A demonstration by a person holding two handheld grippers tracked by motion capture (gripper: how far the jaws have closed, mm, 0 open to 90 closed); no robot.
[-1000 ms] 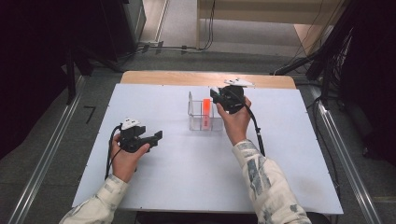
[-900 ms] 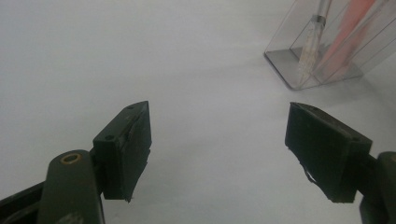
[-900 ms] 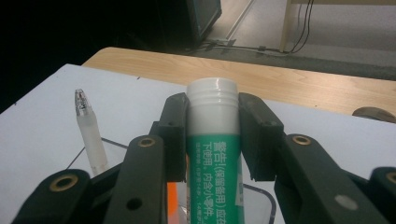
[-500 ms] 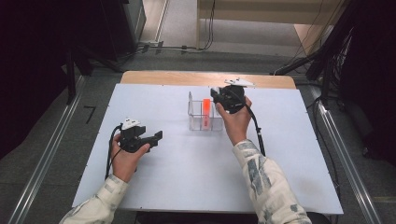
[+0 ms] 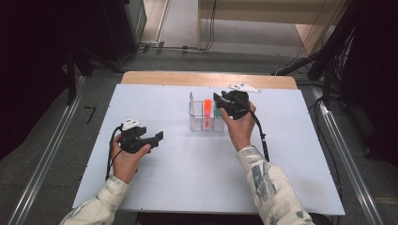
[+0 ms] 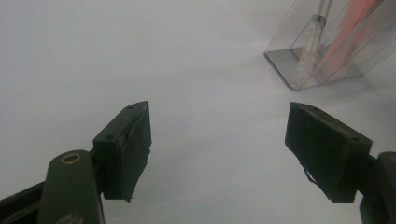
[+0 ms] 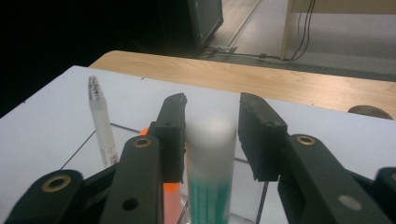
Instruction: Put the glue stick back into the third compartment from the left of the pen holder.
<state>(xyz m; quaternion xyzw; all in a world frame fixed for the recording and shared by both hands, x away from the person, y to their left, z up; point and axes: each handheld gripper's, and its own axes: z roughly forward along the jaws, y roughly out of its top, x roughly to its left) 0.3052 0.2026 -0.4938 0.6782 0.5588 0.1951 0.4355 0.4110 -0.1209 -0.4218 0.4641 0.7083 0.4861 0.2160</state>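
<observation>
While the left tongs [image 6: 217, 154] gape empty, the right tongs [image 7: 212, 135] have just been opening around the green marker [image 7: 211, 186].

Clear glossy plastic holder [image 5: 199, 118]; frosted plastic pen [image 7: 102, 122]; matt white table [image 5: 187, 178]

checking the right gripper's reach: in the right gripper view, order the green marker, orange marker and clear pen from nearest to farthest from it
1. green marker, between the right gripper's jaws.
2. orange marker, just behind the left-hand jaw.
3. clear pen, farther out at the picture's left.
</observation>
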